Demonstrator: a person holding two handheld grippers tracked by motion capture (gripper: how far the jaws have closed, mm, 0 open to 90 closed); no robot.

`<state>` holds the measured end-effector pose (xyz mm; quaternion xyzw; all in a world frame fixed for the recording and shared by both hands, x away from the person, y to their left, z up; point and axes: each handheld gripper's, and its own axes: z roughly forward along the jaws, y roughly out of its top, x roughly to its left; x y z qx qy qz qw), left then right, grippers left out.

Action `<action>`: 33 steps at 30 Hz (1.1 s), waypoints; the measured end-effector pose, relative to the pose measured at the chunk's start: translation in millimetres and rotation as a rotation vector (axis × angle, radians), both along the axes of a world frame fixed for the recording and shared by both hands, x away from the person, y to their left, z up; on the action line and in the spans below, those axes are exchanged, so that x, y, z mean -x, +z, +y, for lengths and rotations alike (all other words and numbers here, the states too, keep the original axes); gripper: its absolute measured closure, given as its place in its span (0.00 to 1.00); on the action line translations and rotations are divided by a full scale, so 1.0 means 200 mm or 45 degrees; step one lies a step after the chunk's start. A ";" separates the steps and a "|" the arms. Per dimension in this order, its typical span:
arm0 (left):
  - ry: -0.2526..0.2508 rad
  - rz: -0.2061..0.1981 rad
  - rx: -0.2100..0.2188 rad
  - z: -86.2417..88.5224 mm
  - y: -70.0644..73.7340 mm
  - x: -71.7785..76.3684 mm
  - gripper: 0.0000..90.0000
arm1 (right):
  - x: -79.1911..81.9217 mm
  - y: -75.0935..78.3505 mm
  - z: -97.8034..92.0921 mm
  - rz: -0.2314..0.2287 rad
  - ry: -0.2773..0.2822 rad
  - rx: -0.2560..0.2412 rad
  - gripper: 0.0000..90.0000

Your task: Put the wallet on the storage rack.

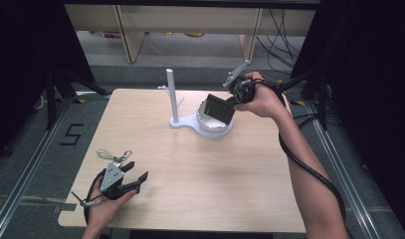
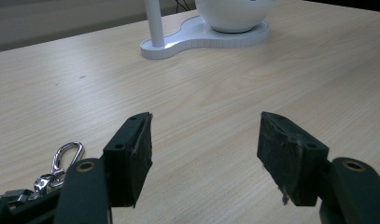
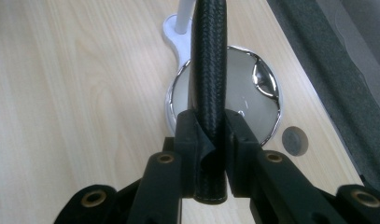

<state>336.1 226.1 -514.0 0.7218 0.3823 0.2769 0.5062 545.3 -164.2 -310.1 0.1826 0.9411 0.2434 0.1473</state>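
Right gripper [image 1: 232, 101] raised over bowl [image 1: 213, 123], clamping wallet [image 1: 220, 109]

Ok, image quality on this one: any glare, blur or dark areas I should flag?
High view: soft overall, room edges nearly black, table evenly lit. Left gripper view: jaw pads sharp, white stand slightly soft, keyring clip glinting. Right gripper view: black wallet close but textured; chrome bowl rim throws bright reflections.
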 end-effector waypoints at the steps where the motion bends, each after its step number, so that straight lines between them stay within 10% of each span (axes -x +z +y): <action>1: 0.000 0.000 0.001 0.00 0.00 0.00 0.39 | -0.01 -0.01 0.00 0.001 -0.006 -0.002 0.87; 33: 0.008 0.014 0.002 0.01 -0.01 0.00 0.38 | -0.20 -0.25 0.03 0.090 -0.044 -0.041 0.87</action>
